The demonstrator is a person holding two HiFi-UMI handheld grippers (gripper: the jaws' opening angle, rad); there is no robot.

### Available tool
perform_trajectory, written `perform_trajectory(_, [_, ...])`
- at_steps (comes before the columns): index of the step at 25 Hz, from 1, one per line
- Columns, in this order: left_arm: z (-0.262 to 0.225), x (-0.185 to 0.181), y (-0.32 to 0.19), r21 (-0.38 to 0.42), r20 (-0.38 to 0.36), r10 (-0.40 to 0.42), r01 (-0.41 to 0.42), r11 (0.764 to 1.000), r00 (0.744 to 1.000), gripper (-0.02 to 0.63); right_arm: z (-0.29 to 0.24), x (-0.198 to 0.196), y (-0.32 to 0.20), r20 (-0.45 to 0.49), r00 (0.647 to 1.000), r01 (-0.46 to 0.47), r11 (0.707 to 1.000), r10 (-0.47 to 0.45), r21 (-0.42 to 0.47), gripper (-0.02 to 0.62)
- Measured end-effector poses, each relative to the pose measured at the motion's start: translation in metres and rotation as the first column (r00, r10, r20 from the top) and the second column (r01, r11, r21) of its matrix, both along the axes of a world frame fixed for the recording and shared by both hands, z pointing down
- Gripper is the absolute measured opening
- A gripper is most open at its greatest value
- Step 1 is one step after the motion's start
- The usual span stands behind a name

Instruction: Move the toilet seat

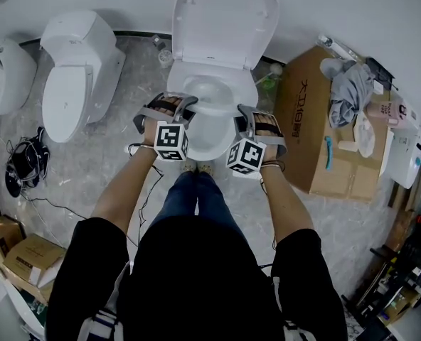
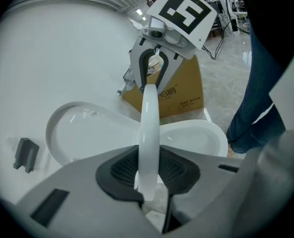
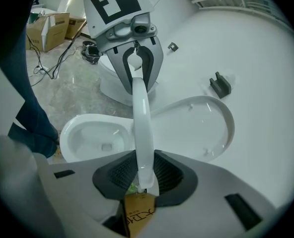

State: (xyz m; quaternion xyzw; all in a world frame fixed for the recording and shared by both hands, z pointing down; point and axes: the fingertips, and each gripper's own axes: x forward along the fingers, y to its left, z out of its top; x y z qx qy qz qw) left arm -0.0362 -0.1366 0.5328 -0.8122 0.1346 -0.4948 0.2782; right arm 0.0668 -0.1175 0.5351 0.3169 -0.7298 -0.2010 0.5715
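**A:** Your left claw (image 1: pixel 187 104) is clamped on the left side of the toilet seat (image 1: pixel 212 107), and your right claw (image 1: pixel 240 114) is clamped on its right side. In each gripper view the pads press on the white ring.

**B:** Agreed. In the left gripper view the seat shows edge-on, running straight from your own pads to the other claw. The right gripper view shows the same from the other side.

**A:** The seat is off the rim of the bowl (image 1: pixel 209 141) and tilted, between the bowl and the upright lid (image 1: pixel 225 20). The hinge lies on the far side from you, by the lid. So the seat's long axis runs away from you, and your two claws hold it across that axis.

**B:** Neither of your hands is nearer, since each has its own side. I judge the coming move turns on that far hinge. Both hands must sweep together, or the ring will twist.

**A:** Is there any writing?

**B:** The cardboard box (image 1: pixel 317 133) on the floor to your right bears dark printed characters on its side. I cannot read them surely. Your marker cubes carry only black and white squares.
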Motion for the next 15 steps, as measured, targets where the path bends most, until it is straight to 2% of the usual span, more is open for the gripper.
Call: perform_trajectory(15, [-0.036,0.010,-0.062,0.015,-0.057,-0.035,0.036,0.999,0.998,0.075,-0.038,0.010,-0.060,0.049,0.997,-0.057,0.998,0.055,0.031,0.104])
